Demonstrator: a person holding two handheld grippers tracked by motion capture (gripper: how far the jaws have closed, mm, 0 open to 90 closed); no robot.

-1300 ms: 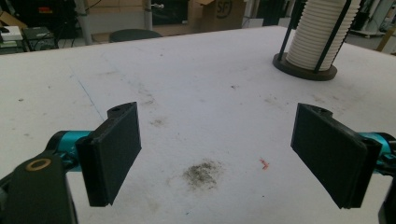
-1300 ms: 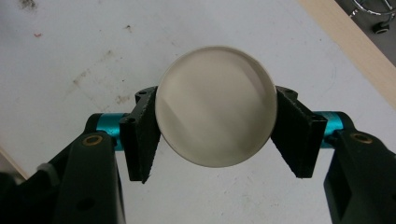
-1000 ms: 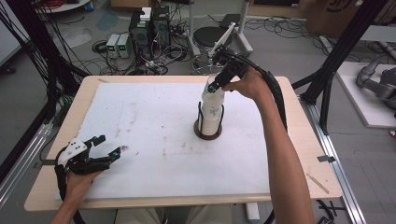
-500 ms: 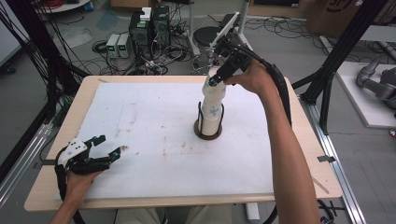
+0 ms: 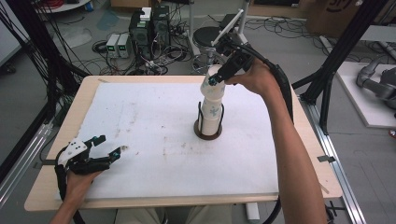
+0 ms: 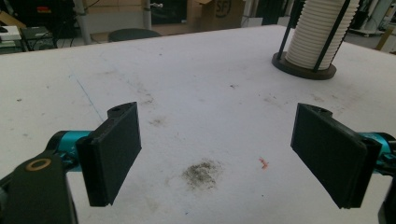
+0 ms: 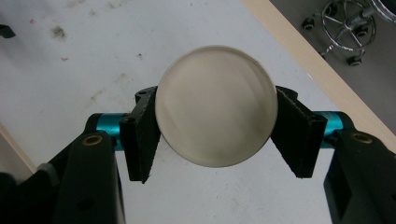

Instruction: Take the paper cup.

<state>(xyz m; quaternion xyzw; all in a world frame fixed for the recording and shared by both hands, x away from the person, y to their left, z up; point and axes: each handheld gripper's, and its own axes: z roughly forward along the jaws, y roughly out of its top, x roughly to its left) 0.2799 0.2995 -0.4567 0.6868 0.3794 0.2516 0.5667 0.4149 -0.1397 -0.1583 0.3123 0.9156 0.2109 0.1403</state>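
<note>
While the right gripper (image 5: 215, 80) clamps the top cup (image 7: 215, 117), the stack of cups (image 5: 211, 109) stands in its holder (image 5: 208, 131) mid-table.

Pull straight up along the stack's axis, I'd say, so one cup frees without tipping the holder; the left gripper (image 5: 109, 148) rests near the table's (image 5: 154, 154) front corner, jaws wide, holding nothing.

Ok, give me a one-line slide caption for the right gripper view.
Right gripper clamps the top paper cup between its jaws, above the stained white table cover.
</note>
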